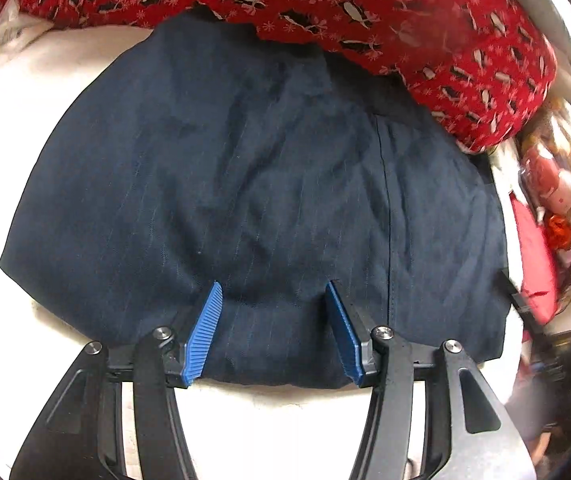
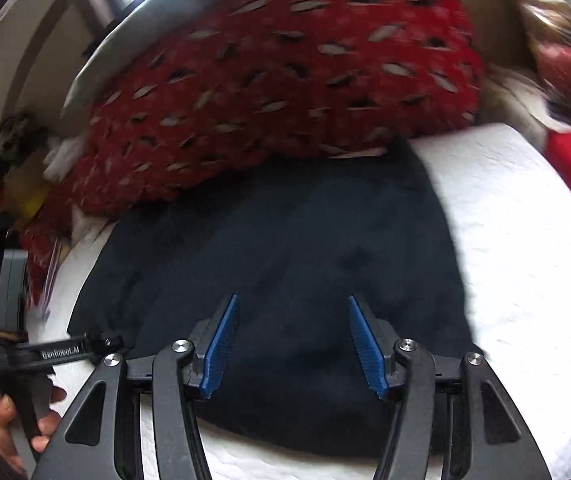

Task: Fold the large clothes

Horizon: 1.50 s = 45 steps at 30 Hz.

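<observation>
A dark navy pinstriped garment lies folded into a compact block on a white quilted surface. It also shows in the right wrist view. My left gripper is open, its blue pads resting over the garment's near edge with nothing between them. My right gripper is open above the near part of the garment and holds nothing. The left gripper's black handle, held by a hand, shows at the lower left of the right wrist view.
A red blanket with a black and white pattern is bunched along the garment's far edge and overlaps it; it also shows in the right wrist view. Cluttered red and white items lie to the right. The white surface extends right.
</observation>
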### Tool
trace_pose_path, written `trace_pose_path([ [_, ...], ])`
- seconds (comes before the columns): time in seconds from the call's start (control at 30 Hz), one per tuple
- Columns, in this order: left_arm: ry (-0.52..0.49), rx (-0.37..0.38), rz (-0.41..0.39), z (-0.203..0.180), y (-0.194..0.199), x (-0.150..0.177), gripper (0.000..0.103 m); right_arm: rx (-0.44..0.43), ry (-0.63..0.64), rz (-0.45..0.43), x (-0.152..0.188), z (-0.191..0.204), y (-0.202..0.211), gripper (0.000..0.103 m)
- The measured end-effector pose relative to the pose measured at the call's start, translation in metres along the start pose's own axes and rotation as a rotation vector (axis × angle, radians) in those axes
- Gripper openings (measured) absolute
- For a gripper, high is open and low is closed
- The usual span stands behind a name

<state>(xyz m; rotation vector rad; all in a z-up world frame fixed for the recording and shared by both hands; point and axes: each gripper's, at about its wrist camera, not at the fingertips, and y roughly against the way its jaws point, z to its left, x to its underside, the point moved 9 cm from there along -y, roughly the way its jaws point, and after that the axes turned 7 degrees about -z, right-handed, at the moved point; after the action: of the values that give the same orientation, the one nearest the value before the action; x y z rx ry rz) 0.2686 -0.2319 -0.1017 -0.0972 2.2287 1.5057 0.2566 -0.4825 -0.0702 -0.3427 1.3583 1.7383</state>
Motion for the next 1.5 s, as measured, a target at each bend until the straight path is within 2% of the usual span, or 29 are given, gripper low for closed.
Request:
trace_pose_path([
  [0.07, 0.039, 0.045, 0.006, 0.004, 0.006, -0.006, 0.052, -0.004, 0.031, 0.038, 0.014, 0.01, -0.016, 0.059],
  [0.13, 0.066, 0.073, -0.012, 0.012, 0.019, -0.021, 0.052, 0.02, 0.063, 0.117, 0.041, 0.008, -0.035, 0.06],
  [0.23, 0.096, 0.102, -0.082, 0.03, 0.041, -0.054, 0.052, 0.062, 0.108, 0.096, 0.033, 0.015, -0.032, 0.06],
  [0.37, 0.182, 0.1, -0.113, 0.056, 0.049, -0.082, 0.052, -0.001, 0.041, -0.019, 0.0, 0.033, -0.02, 0.061],
  [0.47, 0.206, 0.089, -0.101, 0.062, 0.037, -0.092, 0.052, -0.034, 0.048, -0.027, -0.009, 0.052, -0.029, 0.061],
  [0.53, 0.198, 0.064, -0.098, 0.064, 0.027, -0.097, 0.052, -0.036, 0.077, 0.019, 0.0, 0.06, -0.044, 0.062],
  [0.63, 0.183, 0.0, -0.056, 0.073, 0.005, -0.09, 0.052, -0.016, 0.146, 0.198, 0.035, 0.062, -0.079, 0.065],
  [0.67, 0.175, -0.012, -0.043, 0.077, 0.0, -0.085, 0.052, -0.024, 0.159, 0.187, 0.035, 0.061, -0.079, 0.064],
  [0.73, 0.152, 0.0, -0.044, 0.077, -0.002, -0.083, 0.052, -0.028, 0.107, 0.124, 0.021, 0.049, -0.066, 0.061],
  [0.77, 0.147, 0.018, -0.048, 0.077, 0.001, -0.084, 0.052, -0.018, 0.042, 0.08, 0.01, 0.035, -0.058, 0.062],
  [0.87, 0.195, 0.15, -0.078, 0.079, 0.02, -0.091, 0.052, 0.026, -0.153, -0.018, -0.017, -0.022, -0.035, 0.064],
  [0.93, 0.228, 0.214, -0.111, 0.086, 0.033, -0.094, 0.052, 0.126, -0.22, -0.013, -0.022, -0.065, -0.027, 0.064],
  [1.0, 0.255, 0.23, -0.124, 0.097, 0.042, -0.095, 0.052, 0.154, -0.262, -0.013, -0.018, -0.089, -0.018, 0.064],
  [1.03, 0.276, 0.234, -0.121, 0.105, 0.045, -0.093, 0.052, 0.157, -0.271, 0.039, -0.009, -0.099, -0.017, 0.067],
  [1.1, 0.328, 0.223, -0.122, 0.121, 0.048, -0.088, 0.052, 0.137, -0.333, 0.089, 0.007, -0.113, -0.02, 0.066],
  [1.17, 0.347, 0.194, -0.101, 0.128, 0.043, -0.079, 0.056, 0.093, -0.358, 0.053, 0.011, -0.113, -0.015, 0.066],
  [1.2, 0.337, 0.146, -0.062, 0.132, 0.035, -0.071, 0.056, 0.082, -0.366, 0.06, 0.012, -0.111, -0.015, 0.064],
  [1.23, 0.327, 0.107, -0.03, 0.135, 0.028, -0.064, 0.056, 0.052, -0.37, 0.057, 0.011, -0.107, -0.015, 0.054],
  [1.27, 0.319, 0.079, -0.007, 0.138, 0.022, -0.06, 0.056, 0.005, -0.355, 0.05, 0.01, -0.099, -0.013, 0.009],
  [1.3, 0.312, 0.055, 0.001, 0.14, 0.017, -0.053, 0.056, 0.002, -0.321, 0.044, 0.009, -0.094, -0.011, 0.004],
  [1.37, 0.312, 0.043, -0.004, 0.142, 0.017, -0.051, 0.056, 0.037, -0.298, 0.029, 0.004, -0.097, -0.01, 0.003],
  [1.4, 0.331, 0.047, -0.004, 0.143, 0.021, -0.052, 0.056, 0.046, -0.309, 0.059, 0.007, -0.1, -0.014, 0.004],
  [1.43, 0.346, 0.061, -0.005, 0.143, 0.026, -0.053, 0.055, 0.062, -0.318, 0.087, 0.011, -0.104, -0.018, 0.008],
  [1.47, 0.358, 0.085, -0.009, 0.142, 0.03, -0.057, 0.054, 0.078, -0.326, 0.092, 0.011, -0.107, -0.017, 0.02],
  [1.5, 0.37, 0.128, -0.022, 0.14, 0.037, -0.063, 0.054, 0.095, -0.332, 0.087, 0.01, -0.109, -0.012, 0.027],
])
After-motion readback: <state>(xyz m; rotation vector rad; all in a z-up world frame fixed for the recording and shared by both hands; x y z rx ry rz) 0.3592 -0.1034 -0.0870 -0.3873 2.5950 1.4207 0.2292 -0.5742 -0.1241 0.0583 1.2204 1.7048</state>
